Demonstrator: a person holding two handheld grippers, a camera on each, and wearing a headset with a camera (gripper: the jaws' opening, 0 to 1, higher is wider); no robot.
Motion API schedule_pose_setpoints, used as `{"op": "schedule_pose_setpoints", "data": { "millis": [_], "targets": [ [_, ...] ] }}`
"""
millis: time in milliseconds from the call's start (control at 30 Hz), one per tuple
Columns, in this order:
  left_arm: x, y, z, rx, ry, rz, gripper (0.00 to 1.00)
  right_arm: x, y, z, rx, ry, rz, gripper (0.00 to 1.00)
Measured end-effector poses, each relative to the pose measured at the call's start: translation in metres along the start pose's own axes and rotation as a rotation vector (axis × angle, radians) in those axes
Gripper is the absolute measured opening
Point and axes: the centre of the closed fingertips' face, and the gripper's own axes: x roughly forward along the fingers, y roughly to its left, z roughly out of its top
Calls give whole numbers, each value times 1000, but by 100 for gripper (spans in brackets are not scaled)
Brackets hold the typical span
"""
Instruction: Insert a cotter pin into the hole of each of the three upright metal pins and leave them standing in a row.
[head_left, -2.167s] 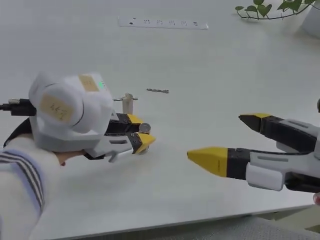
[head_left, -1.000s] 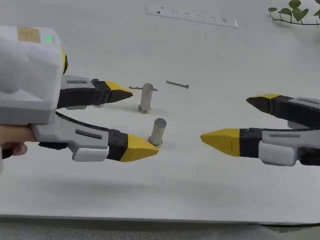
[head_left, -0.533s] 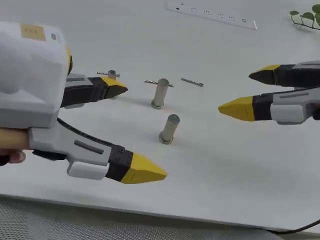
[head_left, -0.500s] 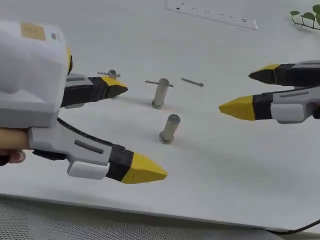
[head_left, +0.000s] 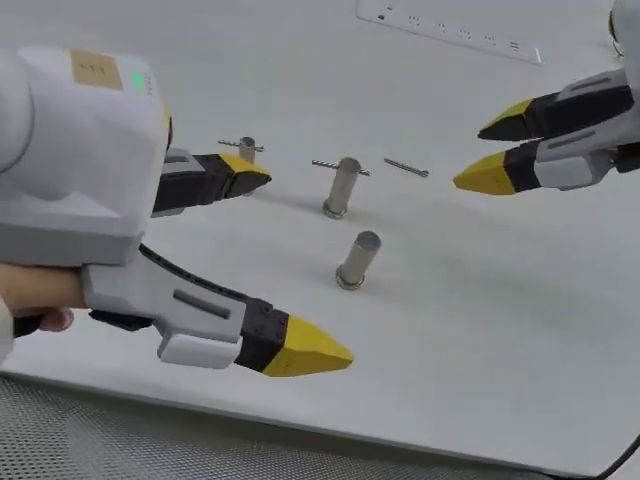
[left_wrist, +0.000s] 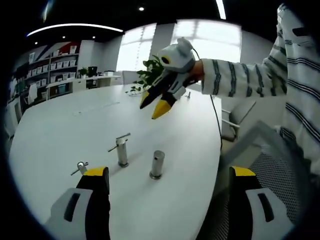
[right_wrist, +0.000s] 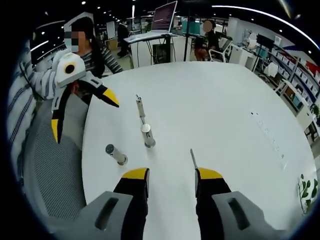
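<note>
If going for the thin loose steel cotter pin (head_left: 407, 168), use the right gripper (head_left: 470, 158): nearer, jaws partly apart, empty. Lies flat on the white table (head_left: 480, 300) just ahead of those tips, long axis roughly along them. Farther off, left gripper (head_left: 309, 265) wide and empty.

Open-plan office: big white mtg table (head_left: 480, 330) w/ power strip (head_left: 448, 27), wall shelving (left_wrist: 55, 65), desk monitor (right_wrist: 164, 16), potted plant (left_wrist: 150, 74).

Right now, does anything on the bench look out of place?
The near pin has no cotter and stands forward of the left pin and middle pin. A loose cotter lies on the table.
</note>
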Motion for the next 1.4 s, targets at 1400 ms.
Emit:
{"op": "schedule_pose_setpoints", "data": {
  "millis": [1400],
  "targets": [
    [4,0,11,-83,-46,73,97,87,-40,-31,-158,314,102,3]
  ]
}}
